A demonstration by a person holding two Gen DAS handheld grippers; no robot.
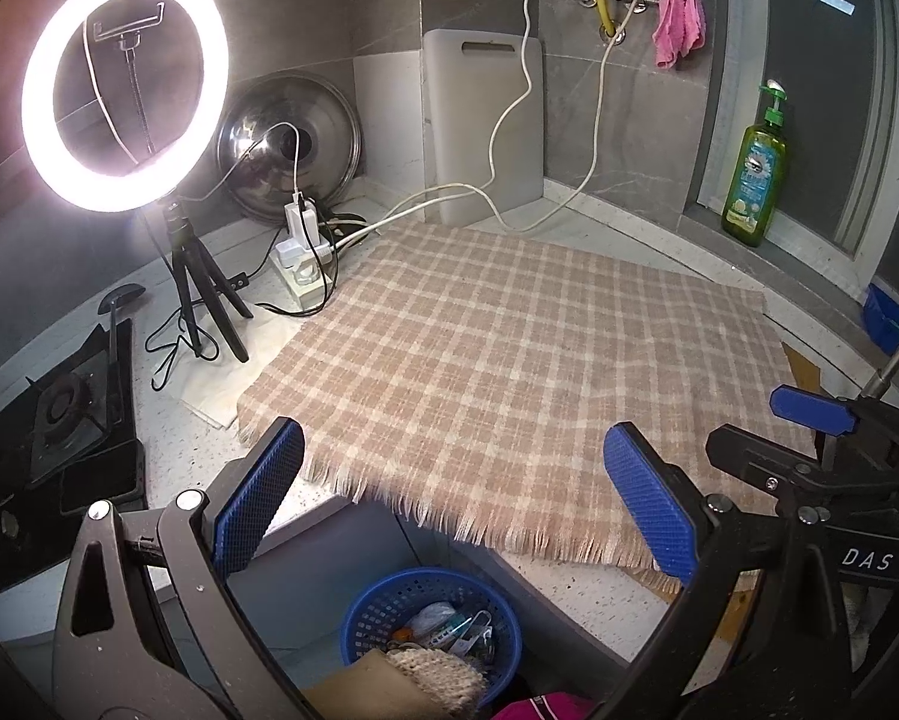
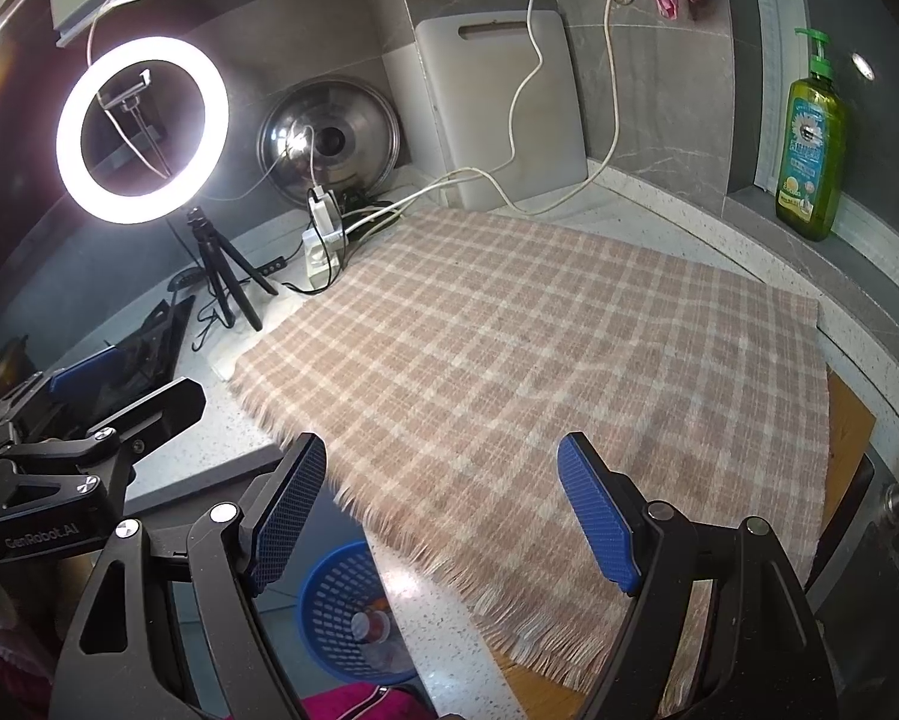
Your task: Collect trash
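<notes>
Jaws of left gripper (image 1: 455, 492) and right gripper (image 2: 443, 510) spread, empty; trash basket (image 1: 389, 606) below.

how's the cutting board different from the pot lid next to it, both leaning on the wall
The cutting board is a flat, pale grey, matte rectangle with a slot handle at the top; the pot lid is round, domed, shiny metal with a dark knob at its centre. The cutting board stands taller than the pot lid. Both rest on edge against the tiled wall behind the checked cloth.

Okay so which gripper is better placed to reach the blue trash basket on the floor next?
Left, probably. Both the left gripper and right gripper are open and empty, but the blue basket lies right below the left one's fingers, off to the side of the right's.
</notes>
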